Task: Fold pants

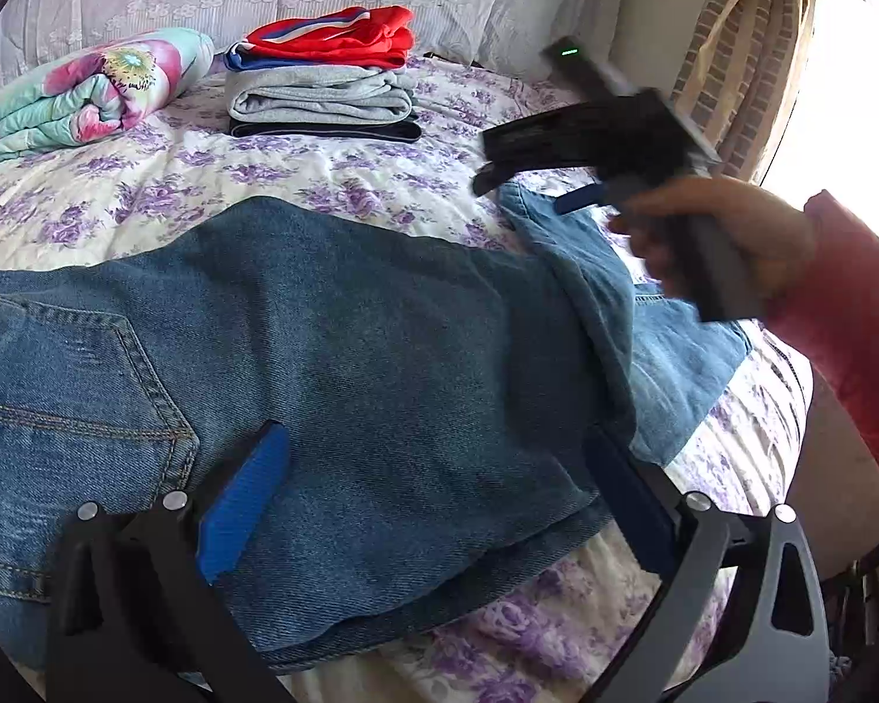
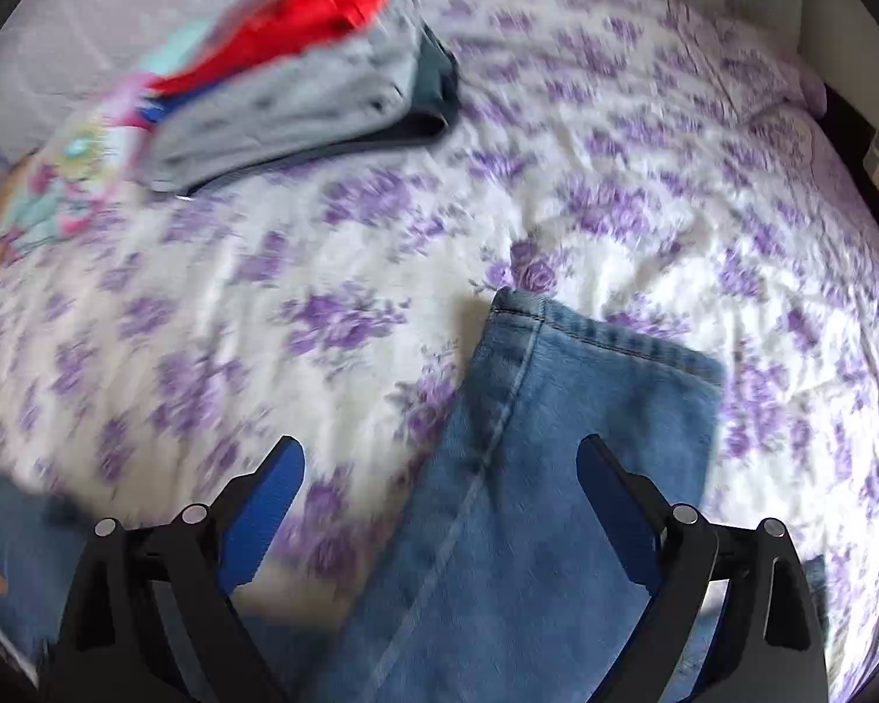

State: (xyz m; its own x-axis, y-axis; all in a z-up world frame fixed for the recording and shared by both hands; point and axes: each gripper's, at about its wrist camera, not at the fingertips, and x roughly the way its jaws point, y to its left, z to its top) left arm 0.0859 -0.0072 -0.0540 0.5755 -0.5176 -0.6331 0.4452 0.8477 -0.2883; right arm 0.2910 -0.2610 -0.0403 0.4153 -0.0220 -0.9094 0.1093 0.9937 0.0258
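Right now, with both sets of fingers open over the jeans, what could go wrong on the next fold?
1. The jeans lie close to the bed's near edge; a pull that way could drag them off.
2. The leg end sits skewed from the folded body, so the next fold may come out uneven.
3. The right gripper view is blurred, so a grasp at the hem could miss.
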